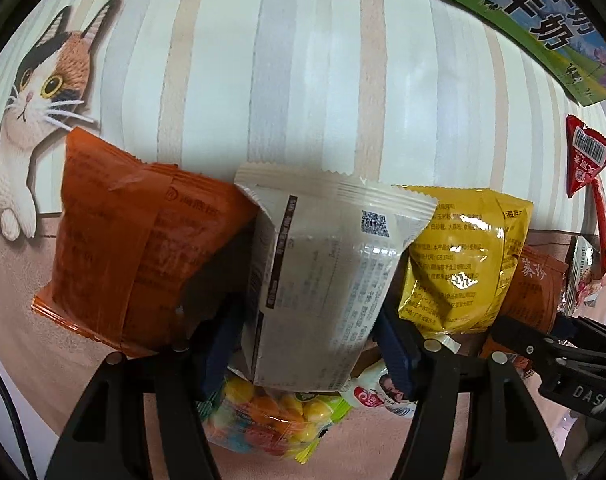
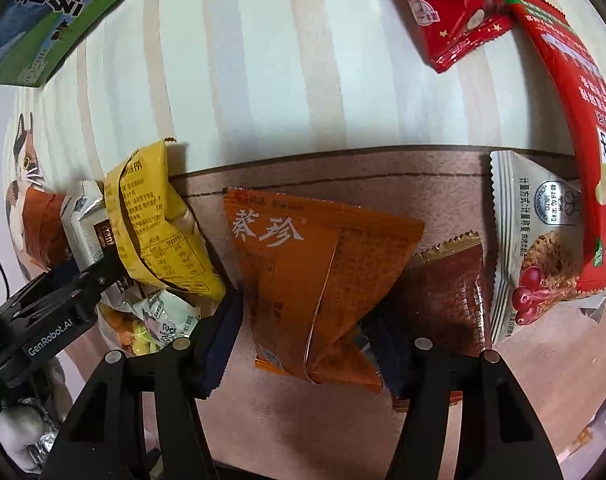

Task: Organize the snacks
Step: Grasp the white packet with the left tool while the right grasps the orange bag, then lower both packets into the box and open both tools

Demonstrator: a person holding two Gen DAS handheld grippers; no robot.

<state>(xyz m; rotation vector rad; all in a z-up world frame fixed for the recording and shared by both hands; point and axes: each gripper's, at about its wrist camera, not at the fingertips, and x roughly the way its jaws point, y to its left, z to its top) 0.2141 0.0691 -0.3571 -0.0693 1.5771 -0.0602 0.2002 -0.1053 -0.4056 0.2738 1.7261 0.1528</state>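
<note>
My left gripper [image 1: 309, 344] is shut on a white snack packet [image 1: 323, 276] and holds it upright above the mat. An orange packet [image 1: 139, 240] stands to its left and a yellow packet [image 1: 459, 260] to its right. A bag of coloured candies [image 1: 271, 416] lies under the fingers. My right gripper [image 2: 303, 344] is shut on an orange packet with white characters [image 2: 315, 280]. A brown packet [image 2: 447, 292] lies just right of it. The left gripper also shows in the right wrist view [image 2: 63, 304], at far left beside the yellow packet [image 2: 159, 224].
A striped mat with a cat picture [image 1: 35, 92] covers the surface. A green milk carton [image 1: 543, 20] lies at the far edge. Red packets [image 2: 455, 8], a long red bag [image 2: 575, 128] and a white cranberry packet [image 2: 539, 248] lie to the right.
</note>
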